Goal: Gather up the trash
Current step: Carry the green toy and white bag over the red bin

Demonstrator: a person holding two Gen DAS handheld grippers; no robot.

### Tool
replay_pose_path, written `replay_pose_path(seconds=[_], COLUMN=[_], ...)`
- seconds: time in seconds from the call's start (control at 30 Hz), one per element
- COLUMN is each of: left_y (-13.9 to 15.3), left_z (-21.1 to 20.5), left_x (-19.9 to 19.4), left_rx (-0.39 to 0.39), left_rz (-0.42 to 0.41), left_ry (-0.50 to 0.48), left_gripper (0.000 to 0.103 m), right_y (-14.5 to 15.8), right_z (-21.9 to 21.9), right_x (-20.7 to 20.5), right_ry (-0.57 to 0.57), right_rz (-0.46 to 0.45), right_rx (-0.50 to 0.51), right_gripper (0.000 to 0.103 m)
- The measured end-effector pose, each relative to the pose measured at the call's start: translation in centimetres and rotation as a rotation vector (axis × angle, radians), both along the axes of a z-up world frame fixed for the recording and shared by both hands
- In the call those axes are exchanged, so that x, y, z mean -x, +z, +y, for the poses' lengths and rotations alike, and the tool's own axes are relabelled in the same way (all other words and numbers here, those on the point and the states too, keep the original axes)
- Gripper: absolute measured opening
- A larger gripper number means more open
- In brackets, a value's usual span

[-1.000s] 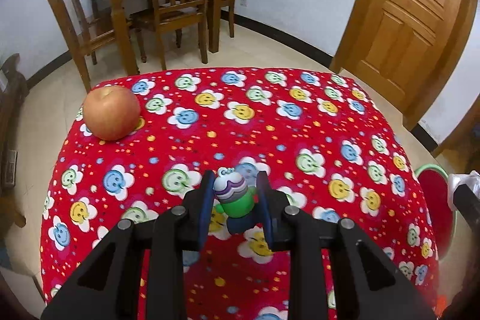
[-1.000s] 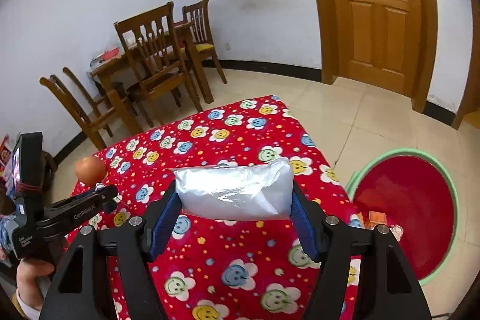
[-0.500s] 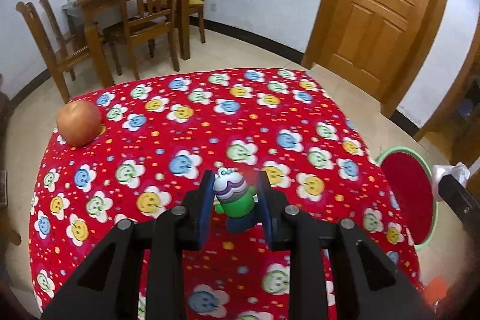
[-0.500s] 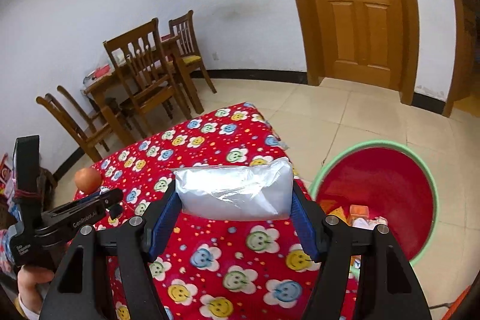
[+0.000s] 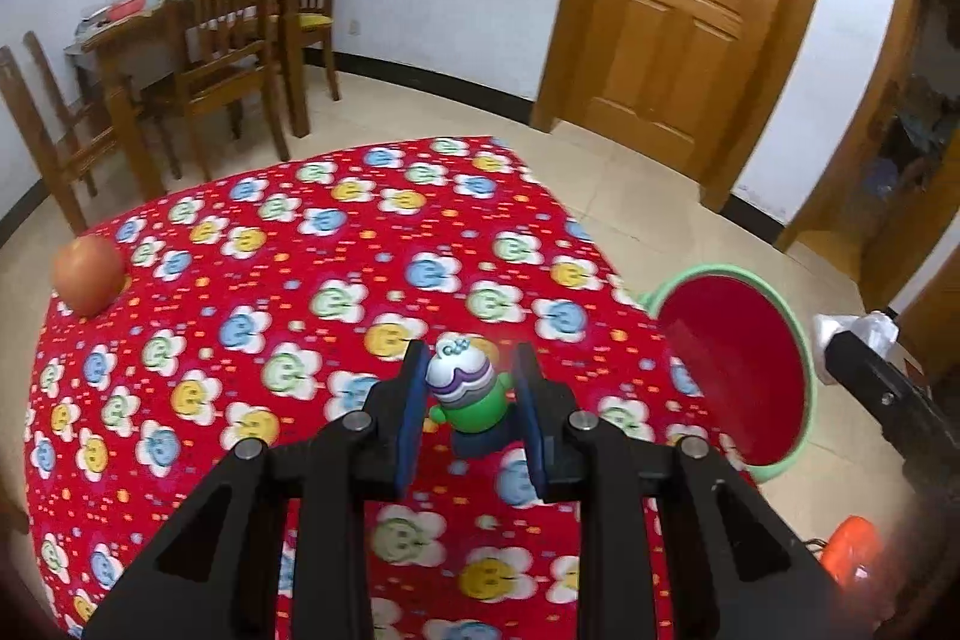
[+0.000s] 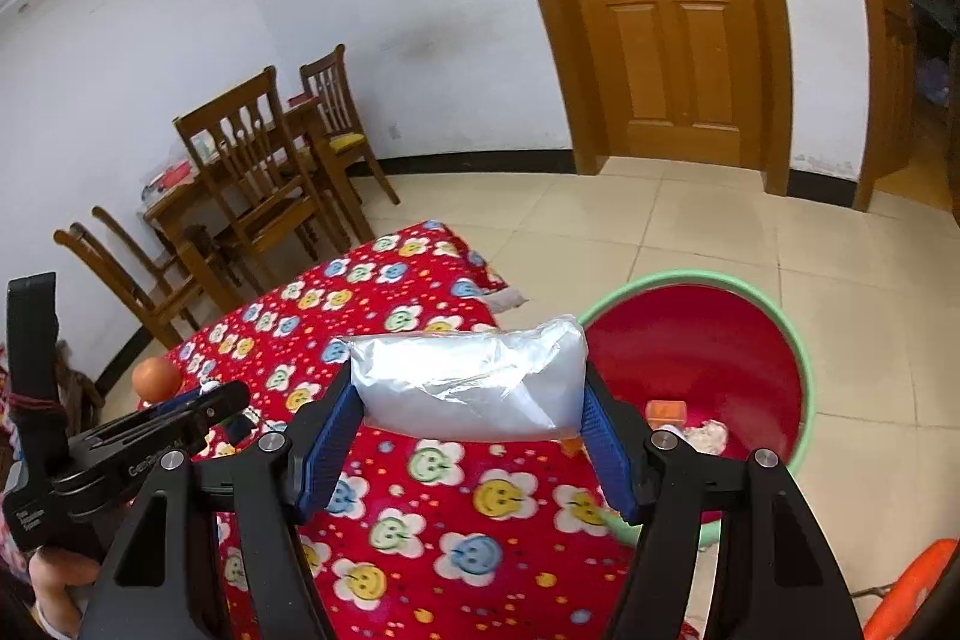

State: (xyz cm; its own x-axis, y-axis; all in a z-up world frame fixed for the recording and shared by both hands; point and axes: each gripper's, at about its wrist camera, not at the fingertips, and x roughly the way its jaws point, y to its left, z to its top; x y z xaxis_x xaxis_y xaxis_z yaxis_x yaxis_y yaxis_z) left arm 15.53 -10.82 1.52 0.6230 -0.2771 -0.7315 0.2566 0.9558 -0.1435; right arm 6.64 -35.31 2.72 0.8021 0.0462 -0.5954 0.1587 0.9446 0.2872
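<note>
Red smiley-flower tablecloth point(image 5: 336, 280) below, and the left gripper point(image 5: 467, 403) is clamped on a little green toy figure point(image 5: 465, 400) above it. Right gripper point(image 6: 474, 421) squeezes a silvery bag point(image 6: 468, 379) just beside the red basin point(image 6: 720, 340) on the floor. An apple point(image 5: 87, 274) sits at the table's far edge.

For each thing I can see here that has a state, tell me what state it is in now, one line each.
left gripper: shut on the toy figure, held above the tablecloth.
toy figure: upright between the pads.
right gripper: shut on the silver bag.
silver bag: held crosswise, puffed, at the basin's near edge.
red basin: on the floor, some trash inside.
apple: resting on the tablecloth, untouched.
door: closed.
</note>
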Motion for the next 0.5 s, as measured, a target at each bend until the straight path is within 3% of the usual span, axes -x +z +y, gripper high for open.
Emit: replay_pose_path(seconds=[0.5], left_y=[-0.3], left_z=[-6.8], left_x=[1.5], left_rx=[0.016], left_rz=[0.006], left_ry=[-0.138], left_gripper=[0.027], right_y=[-1.1], right_z=[-5.8], right_x=[2.5], right_ry=[-0.107], right_rz=[0.025], right_rx=[-0.034], right_gripper=[0.070])
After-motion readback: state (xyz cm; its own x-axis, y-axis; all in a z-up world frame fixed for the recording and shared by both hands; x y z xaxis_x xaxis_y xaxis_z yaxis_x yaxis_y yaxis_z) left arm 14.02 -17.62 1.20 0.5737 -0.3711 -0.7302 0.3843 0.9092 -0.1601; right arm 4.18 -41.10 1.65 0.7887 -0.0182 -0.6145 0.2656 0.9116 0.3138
